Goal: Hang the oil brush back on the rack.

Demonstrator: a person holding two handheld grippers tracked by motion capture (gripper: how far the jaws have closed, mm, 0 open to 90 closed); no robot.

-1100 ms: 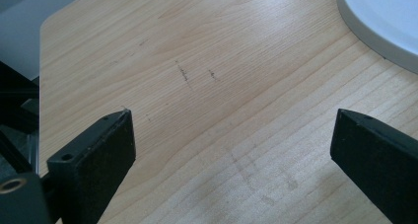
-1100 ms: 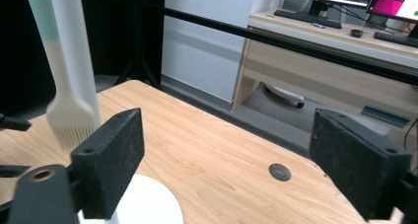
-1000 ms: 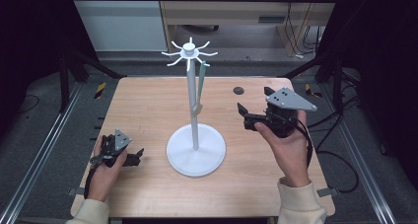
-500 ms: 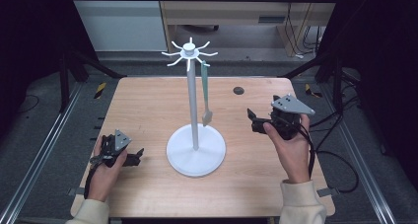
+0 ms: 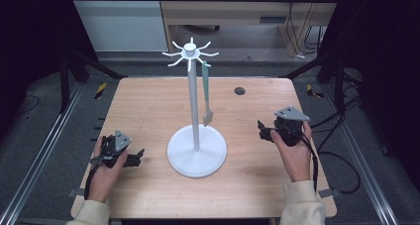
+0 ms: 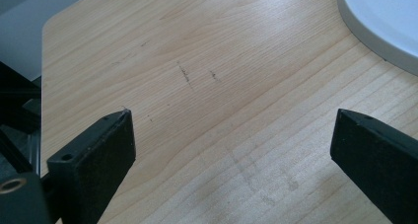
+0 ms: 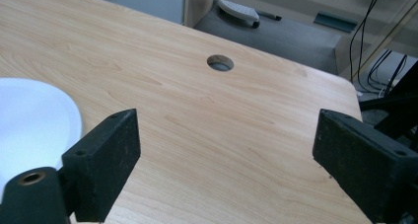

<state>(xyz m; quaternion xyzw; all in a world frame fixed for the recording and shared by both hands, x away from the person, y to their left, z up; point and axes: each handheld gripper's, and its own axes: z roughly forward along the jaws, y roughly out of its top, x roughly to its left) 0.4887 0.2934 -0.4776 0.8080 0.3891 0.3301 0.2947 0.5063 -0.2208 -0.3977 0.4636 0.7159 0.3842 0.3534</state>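
Right gripper [image 7: 224, 160]: jaws wide apart, nothing betw. them, above wooden bench [image 7: 207, 130]; white round base [image 7: 34, 120] at left edge; cable hole [image 7: 220, 62] ahead; dark cabinet [image 7: 276, 36] beyond bench's far edge.

Light wood table [image 5: 148, 106] w/ rounded corners and a round cable hole [image 5: 239, 91] near the far edge. Grey carpet floor [image 5: 44, 136] around it, metal rails [image 5: 34, 155] running along both sides. Black frame struts [image 5: 74, 61] at the far corners. Behind: white cabinet panel [image 5: 119, 22], pale wood desk [image 5: 233, 12] w/ black cables [image 5: 297, 27] hanging at its right. Sides dark.
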